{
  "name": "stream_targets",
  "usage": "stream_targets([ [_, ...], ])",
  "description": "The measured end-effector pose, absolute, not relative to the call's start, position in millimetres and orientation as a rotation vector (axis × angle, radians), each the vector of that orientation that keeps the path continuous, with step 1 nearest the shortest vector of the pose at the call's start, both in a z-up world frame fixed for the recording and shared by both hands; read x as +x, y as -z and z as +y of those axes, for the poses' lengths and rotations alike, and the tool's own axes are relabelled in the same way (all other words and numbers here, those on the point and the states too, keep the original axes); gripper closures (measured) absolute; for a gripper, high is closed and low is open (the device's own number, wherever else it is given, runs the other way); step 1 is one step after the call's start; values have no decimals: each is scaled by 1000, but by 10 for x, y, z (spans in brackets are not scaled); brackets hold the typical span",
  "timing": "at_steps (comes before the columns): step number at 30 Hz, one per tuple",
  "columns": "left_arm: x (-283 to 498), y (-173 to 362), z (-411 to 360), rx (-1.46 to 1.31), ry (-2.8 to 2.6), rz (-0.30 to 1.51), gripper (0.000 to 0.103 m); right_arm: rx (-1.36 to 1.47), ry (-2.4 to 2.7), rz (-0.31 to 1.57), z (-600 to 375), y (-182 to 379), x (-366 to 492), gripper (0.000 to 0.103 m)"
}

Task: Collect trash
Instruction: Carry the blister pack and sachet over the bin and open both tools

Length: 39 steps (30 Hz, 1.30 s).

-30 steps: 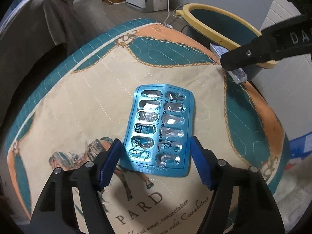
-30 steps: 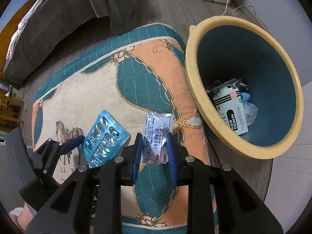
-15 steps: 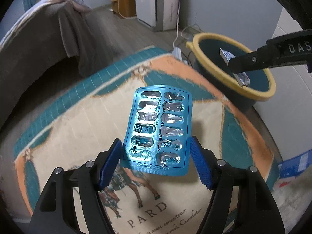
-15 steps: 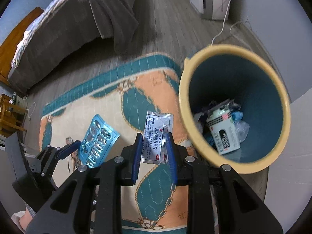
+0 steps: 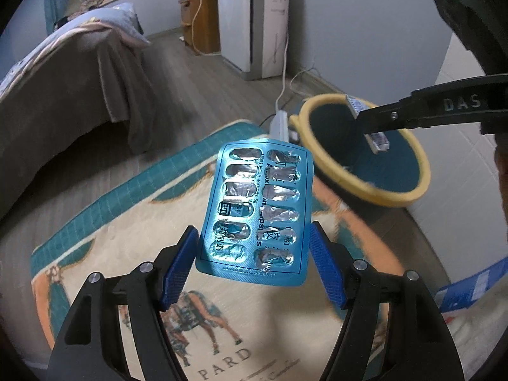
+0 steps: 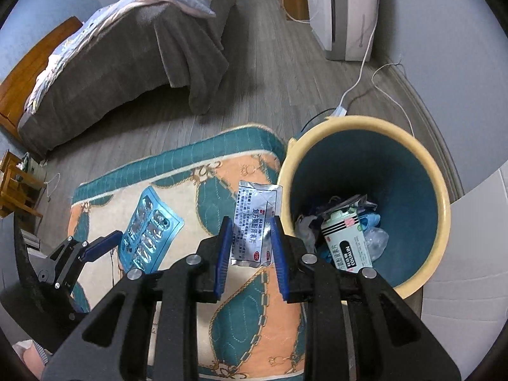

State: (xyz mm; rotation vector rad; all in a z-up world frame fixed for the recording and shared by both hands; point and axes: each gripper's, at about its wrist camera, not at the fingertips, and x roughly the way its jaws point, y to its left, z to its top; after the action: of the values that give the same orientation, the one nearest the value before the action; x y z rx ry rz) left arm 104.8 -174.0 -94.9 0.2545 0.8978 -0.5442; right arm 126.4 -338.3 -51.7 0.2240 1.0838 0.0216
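My left gripper is shut on a blue blister pack with emptied foil pockets, held up above the patterned cloth. The pack also shows in the right wrist view. My right gripper is shut on a silver medicine sachet with red and black print, held just left of the rim of the yellow-rimmed teal bin. In the left wrist view the sachet hangs over the bin. The bin holds a white carton and plastic scraps.
A bed with a grey blanket stands at the back left. A white appliance with a cord and a power strip sits by the wall behind the bin. A blue box lies at the right.
Both grippers have risen with their loads, so the cloth and bin look farther away. The right gripper's sachet has moved closer to the bin opening.
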Motion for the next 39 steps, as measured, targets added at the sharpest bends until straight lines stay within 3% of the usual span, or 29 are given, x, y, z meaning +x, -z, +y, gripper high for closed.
stream_targets([
  [11, 909, 841, -2191, 311, 643, 855, 32, 161, 53, 1018, -4138, 220, 1181, 79],
  [25, 941, 761, -2894, 378, 693, 856, 32, 222, 168, 1109, -4813, 651, 1163, 79],
  [39, 1252, 1014, -3471, 505, 723, 925, 31, 323, 210, 1128, -5099, 863, 1168, 79],
])
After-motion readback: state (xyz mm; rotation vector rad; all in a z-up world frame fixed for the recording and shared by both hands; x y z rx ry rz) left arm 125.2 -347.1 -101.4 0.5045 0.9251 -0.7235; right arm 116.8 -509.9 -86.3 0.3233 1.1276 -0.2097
